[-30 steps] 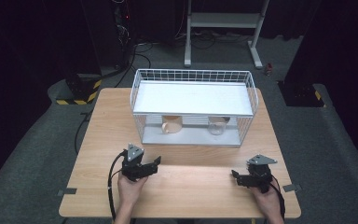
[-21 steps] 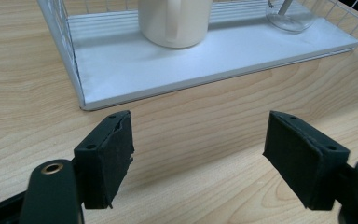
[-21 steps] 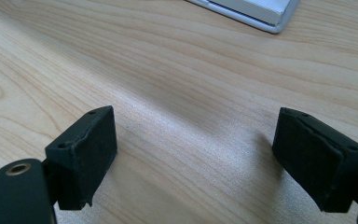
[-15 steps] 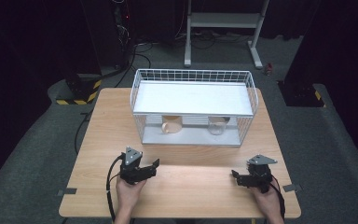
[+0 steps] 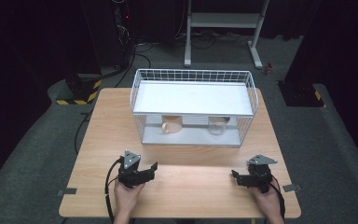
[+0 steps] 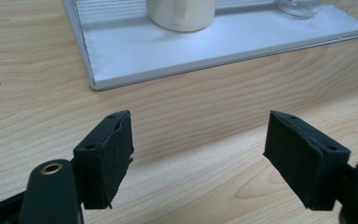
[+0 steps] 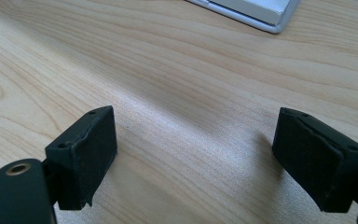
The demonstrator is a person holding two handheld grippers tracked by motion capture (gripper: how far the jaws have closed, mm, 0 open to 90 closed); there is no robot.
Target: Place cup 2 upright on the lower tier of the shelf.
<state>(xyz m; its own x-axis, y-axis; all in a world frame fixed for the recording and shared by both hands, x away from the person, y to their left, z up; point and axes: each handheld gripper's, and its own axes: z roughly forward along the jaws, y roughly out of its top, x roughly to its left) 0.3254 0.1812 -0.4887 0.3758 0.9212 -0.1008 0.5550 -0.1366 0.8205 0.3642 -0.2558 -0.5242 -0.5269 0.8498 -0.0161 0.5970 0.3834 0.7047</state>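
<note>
From the high view, a wooden worktop (image 5: 107,135) carries a white wire rack (image 5: 193,105) toward its far side, with a flat white top shelf and a lower tray. On the lower tray stand a cream mug (image 5: 171,125) at the left and a clear glass (image 5: 217,126) at the right, apart from each other. Near the front edge, the left gripper (image 5: 147,170) sits in the person's left hand (image 5: 127,196), and the right gripper (image 5: 238,177) in the right hand (image 5: 265,203); the 2 are well apart, both short of the rack.

In the left gripper view, the 2 black jaws stand wide apart over bare wood, gripping nothing. Beyond them lies the rack's tray, with the mug (image 6: 182,14) on it and the glass (image 6: 298,5) at the top edge.

In the right gripper view, the jaws are likewise spread wide and hold nothing, above the worktop (image 7: 168,84). A corner of the rack's tray (image 7: 261,9) shows at the top.
</note>
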